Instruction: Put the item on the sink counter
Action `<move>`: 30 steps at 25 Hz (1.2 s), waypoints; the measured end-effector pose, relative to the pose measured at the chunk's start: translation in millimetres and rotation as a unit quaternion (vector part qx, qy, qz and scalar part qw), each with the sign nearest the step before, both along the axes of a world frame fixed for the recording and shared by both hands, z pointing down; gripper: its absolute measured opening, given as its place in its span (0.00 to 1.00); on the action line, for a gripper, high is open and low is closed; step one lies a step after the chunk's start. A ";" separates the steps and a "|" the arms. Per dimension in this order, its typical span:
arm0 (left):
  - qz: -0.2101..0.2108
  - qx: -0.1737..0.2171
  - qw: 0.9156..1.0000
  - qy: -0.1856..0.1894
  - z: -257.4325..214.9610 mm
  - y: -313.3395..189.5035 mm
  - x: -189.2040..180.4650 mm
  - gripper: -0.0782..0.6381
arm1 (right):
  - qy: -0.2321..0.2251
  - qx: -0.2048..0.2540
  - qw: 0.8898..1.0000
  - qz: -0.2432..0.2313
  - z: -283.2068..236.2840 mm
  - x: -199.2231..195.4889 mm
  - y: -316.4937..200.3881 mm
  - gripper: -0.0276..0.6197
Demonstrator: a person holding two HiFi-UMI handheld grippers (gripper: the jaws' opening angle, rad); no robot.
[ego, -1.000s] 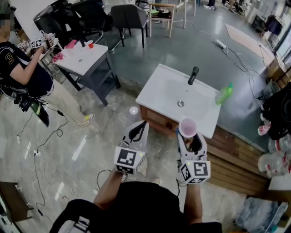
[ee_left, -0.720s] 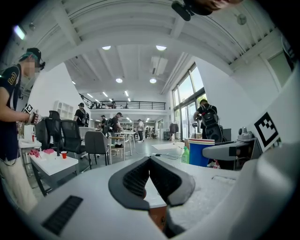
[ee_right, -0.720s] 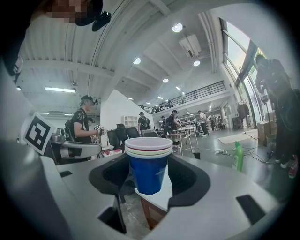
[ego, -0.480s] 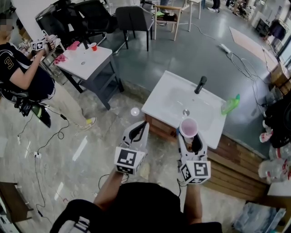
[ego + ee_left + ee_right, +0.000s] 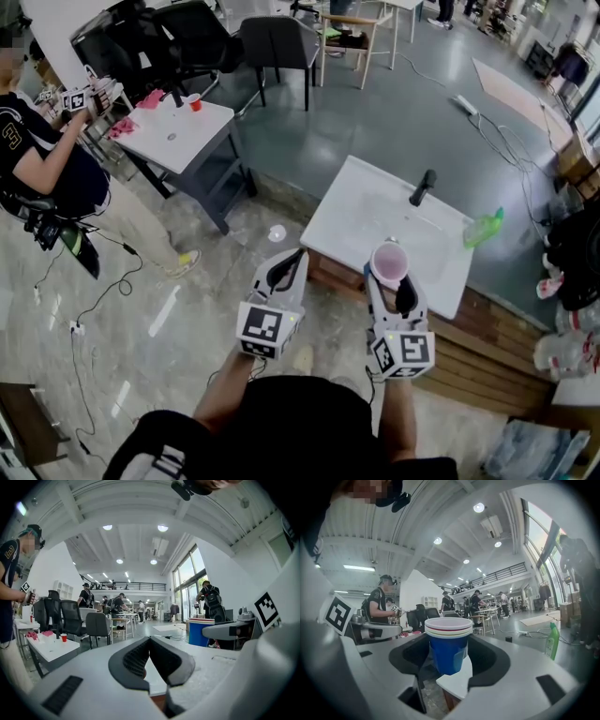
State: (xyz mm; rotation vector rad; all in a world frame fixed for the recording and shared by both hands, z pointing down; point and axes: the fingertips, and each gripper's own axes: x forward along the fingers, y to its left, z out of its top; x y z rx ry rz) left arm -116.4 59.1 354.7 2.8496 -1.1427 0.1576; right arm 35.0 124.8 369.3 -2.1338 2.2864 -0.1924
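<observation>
A stack of cups (image 5: pixel 388 262), blue outside and pink inside, stands upright between the jaws of my right gripper (image 5: pixel 388 277), which is shut on it. In the right gripper view the stack of cups (image 5: pixel 448 646) fills the gap, with a corner of the white sink counter (image 5: pixel 457 680) just below. The sink counter (image 5: pixel 347 214), with a black faucet (image 5: pixel 424 186), lies just ahead of both grippers. My left gripper (image 5: pixel 292 257) is shut and empty at the left; in its own view the left gripper (image 5: pixel 149 641) has its pads meeting at the tips.
A green bottle (image 5: pixel 485 228) stands at the counter's right edge. A white table (image 5: pixel 173 131) with small items, a seated person (image 5: pixel 47 159) and dark chairs (image 5: pixel 277 42) are to the left. Wooden planks (image 5: pixel 497 342) and bags lie to the right. Cables run across the floor.
The sink counter has come nearer to both grippers and now sits right in front of them. The cups stay gripped in the right gripper, and the left stays shut.
</observation>
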 end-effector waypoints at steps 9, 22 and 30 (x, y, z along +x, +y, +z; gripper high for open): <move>0.003 0.003 1.000 -0.001 0.7 -22.1 -6.6 0.11 | 0.000 0.002 1.000 0.001 0.7 -8.8 -22.7 0.44; -0.003 0.008 1.000 -0.002 -0.8 -50.8 7.1 0.11 | 0.000 0.002 1.000 -0.005 1.9 8.3 -53.3 0.44; -0.016 0.002 1.000 -0.009 8.0 -88.6 30.5 0.11 | -0.006 0.003 1.000 -0.022 9.0 31.1 -97.6 0.44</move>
